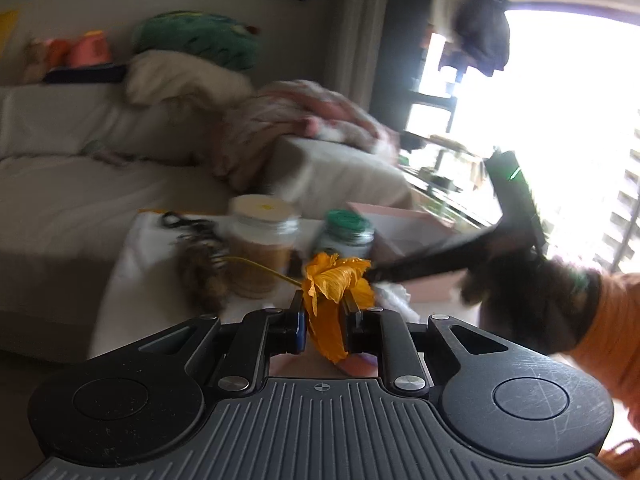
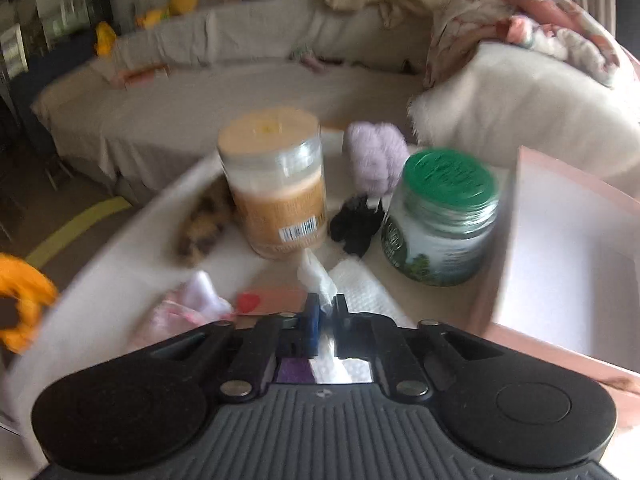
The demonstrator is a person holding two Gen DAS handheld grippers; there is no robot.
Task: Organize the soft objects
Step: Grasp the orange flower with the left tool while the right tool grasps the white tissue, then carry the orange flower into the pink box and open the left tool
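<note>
The left gripper (image 1: pixel 325 312) clamps an orange flower (image 1: pixel 334 284), its stem trailing left. The right gripper (image 2: pixel 325 307) pinches a white tissue (image 2: pixel 318 276) poking up between its fingers. Beyond it: two jars (image 2: pixel 276 184), a lilac plush (image 2: pixel 376 156), and a pink box (image 2: pixel 568 248) to the right. Only the left view shows an orange sleeve (image 1: pixel 612 328).

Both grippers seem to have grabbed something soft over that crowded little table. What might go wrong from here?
1. The right gripper pinches only a thin twist of white tissue; it may tear or slip out.
2. The tall jar and green-lidded jar stand close ahead, so a swing could topple them.
3. The left gripper holds the orange fabric flower by its petals, and its loose stem could snag.
</note>
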